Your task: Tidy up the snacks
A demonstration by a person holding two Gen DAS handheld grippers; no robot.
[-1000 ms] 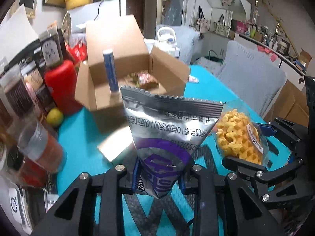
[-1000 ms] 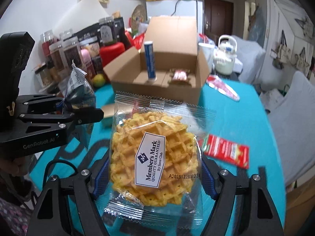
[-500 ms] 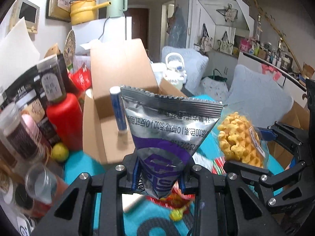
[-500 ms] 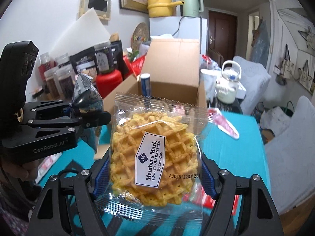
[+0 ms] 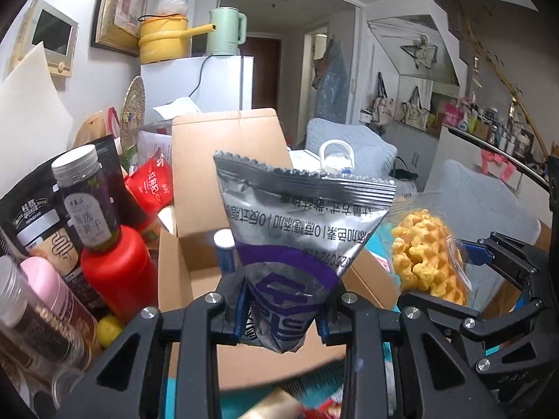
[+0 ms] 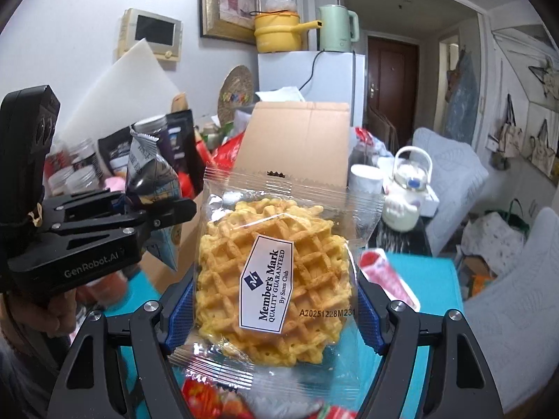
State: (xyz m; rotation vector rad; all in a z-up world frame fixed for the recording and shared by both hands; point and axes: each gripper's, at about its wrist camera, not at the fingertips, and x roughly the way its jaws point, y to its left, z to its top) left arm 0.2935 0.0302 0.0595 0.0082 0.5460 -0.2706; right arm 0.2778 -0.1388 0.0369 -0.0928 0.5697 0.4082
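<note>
My left gripper (image 5: 283,314) is shut on a silver and purple snack bag (image 5: 297,230) and holds it up in front of the open cardboard box (image 5: 195,255). A blue tube (image 5: 224,249) stands inside the box. My right gripper (image 6: 274,305) is shut on a clear packet with a yellow waffle (image 6: 276,279). In the left wrist view the waffle packet (image 5: 424,255) hangs to the right of the silver bag. In the right wrist view the left gripper (image 6: 153,209) with the silver bag (image 6: 148,171) is at the left, near the box (image 6: 297,143).
Jars, a red bottle (image 5: 117,276) and dark pouches crowd the left of the box. A white kettle (image 6: 405,195) stands right of it. Red snack packets (image 6: 387,279) lie on the teal tablecloth (image 6: 433,279). A grey chair (image 5: 485,209) is at the right.
Both grippers have risen and moved toward the box with their packets still held. The box now looks closer and lower in both views.
</note>
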